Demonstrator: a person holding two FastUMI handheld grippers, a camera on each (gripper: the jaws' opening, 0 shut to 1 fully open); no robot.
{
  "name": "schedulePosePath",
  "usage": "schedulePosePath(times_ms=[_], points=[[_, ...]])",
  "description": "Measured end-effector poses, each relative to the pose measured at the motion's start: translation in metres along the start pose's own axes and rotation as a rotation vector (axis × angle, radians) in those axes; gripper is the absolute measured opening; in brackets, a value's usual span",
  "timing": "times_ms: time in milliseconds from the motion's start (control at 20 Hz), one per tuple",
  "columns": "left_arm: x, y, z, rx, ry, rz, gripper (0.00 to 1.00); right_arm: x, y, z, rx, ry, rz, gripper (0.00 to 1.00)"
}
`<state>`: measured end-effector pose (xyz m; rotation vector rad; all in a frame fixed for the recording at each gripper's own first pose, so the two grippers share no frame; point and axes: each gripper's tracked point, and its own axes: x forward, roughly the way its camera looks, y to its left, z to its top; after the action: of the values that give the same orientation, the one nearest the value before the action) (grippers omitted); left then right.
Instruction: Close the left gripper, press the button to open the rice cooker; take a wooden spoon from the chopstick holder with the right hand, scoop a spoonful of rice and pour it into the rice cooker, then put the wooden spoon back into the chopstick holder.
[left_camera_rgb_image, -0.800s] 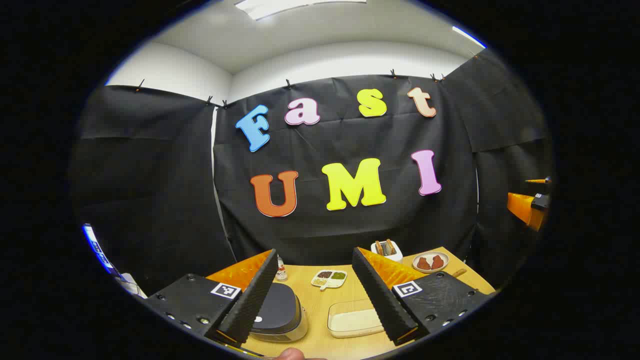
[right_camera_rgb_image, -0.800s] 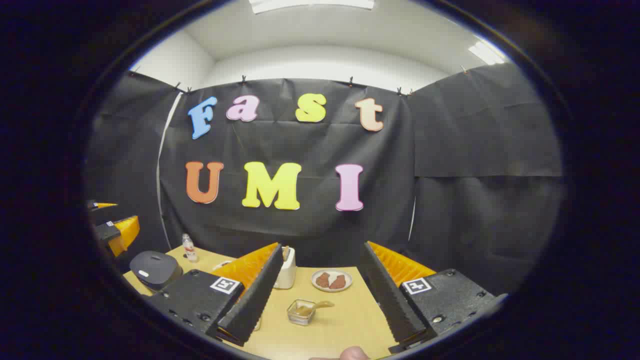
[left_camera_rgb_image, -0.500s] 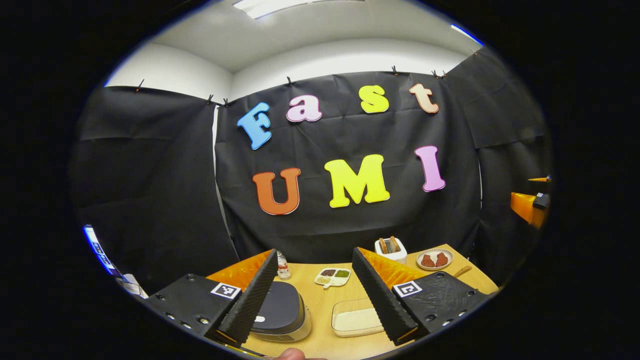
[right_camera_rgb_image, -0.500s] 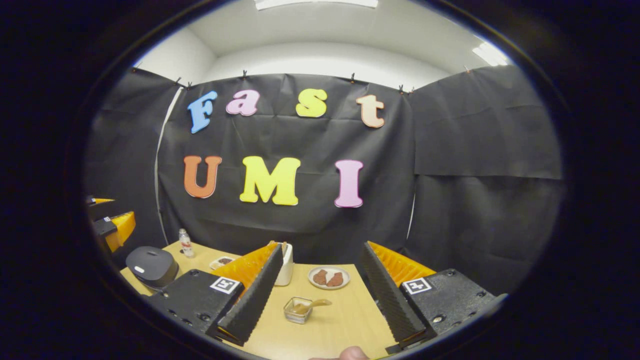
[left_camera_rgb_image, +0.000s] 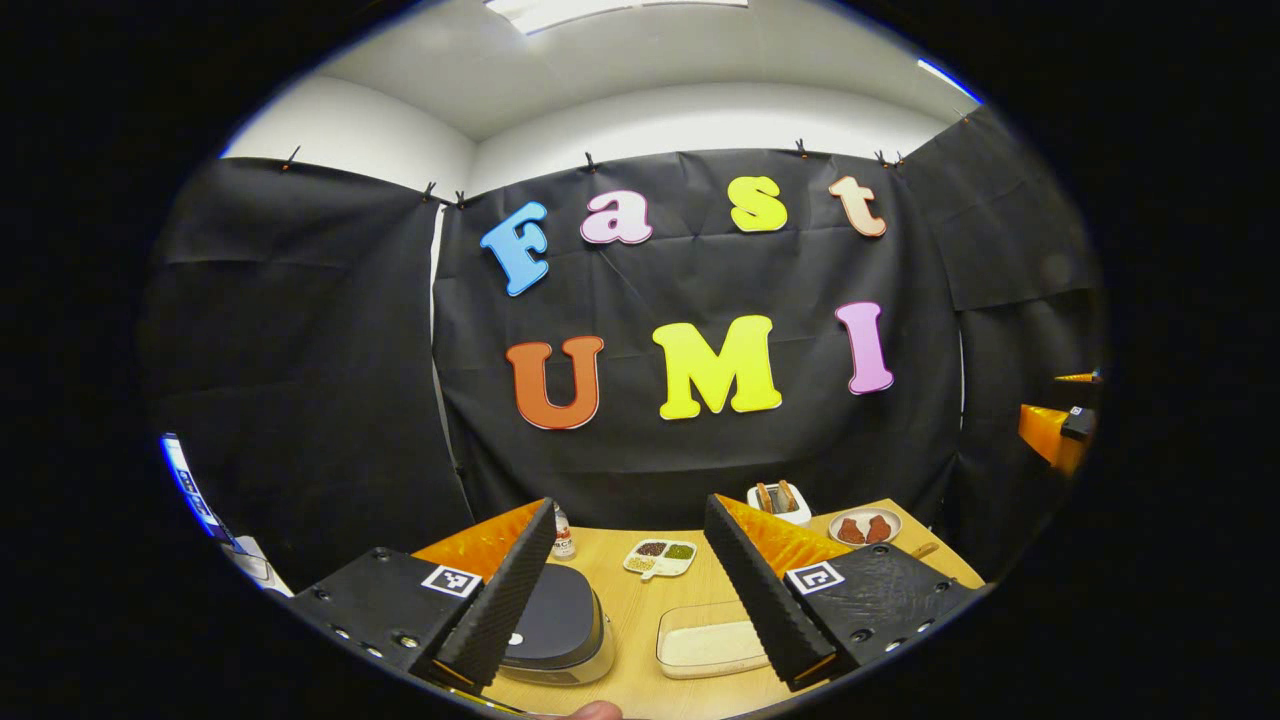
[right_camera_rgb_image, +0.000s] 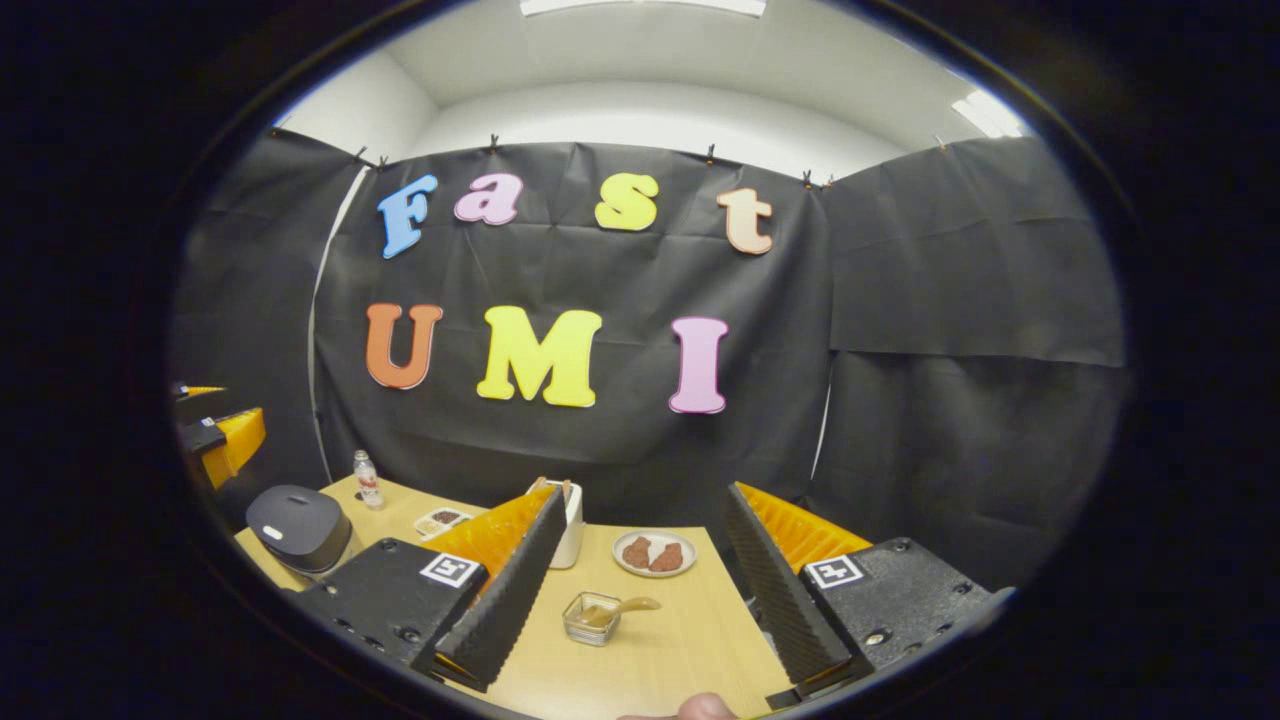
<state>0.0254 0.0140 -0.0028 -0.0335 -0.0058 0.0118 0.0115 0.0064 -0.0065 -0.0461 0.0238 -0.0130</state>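
You are holding both grippers up above the near edge of the desk (left_camera_rgb_image: 640, 610), and nothing is between either pair of fingers. Your left gripper (left_camera_rgb_image: 625, 590) is standing with its jaws spread wide, so it is not yet closed for the press. The rice cooker (left_camera_rgb_image: 555, 632), lid down, is lying just below and slightly left of that gripper's centre line, partly behind its left finger. The small pale button (left_camera_rgb_image: 515, 638) is sitting on the near edge of the lid. I judge the left hand much the nearer to it: in the right gripper view the rice cooker is lying far off to the left.

Your right gripper (right_camera_rgb_image: 640, 590) is also gaping empty. The chopstick holder (right_camera_rgb_image: 568, 520) is standing upright ahead and left, with the wooden spoon handles poking up. The tray of rice (left_camera_rgb_image: 712, 645) is resting just right of the cooker.
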Motion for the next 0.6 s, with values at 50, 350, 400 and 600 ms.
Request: schedulePosePath(times_ms=[50,350,400,600], points=[[0.0,0.0,-0.001,0.003,0.0,0.003,0.95,0.001,0.0,0.0,0.001,0.001,-0.001,1.0],[0.002,-0.001,-0.015,0.027,0.044,-0.01,0.9,-0.001,0.003,-0.005,0.003,0.016,0.003,1.0],[0.003,0.003,-0.02,0.038,0.053,0.002,0.88,-0.001,0.004,-0.005,0.003,0.015,0.003,1.0],[0.004,0.029,-0.021,0.062,0.053,0.075,0.0,-0.002,0.007,-0.009,-0.006,0.027,0.005,1.0]])
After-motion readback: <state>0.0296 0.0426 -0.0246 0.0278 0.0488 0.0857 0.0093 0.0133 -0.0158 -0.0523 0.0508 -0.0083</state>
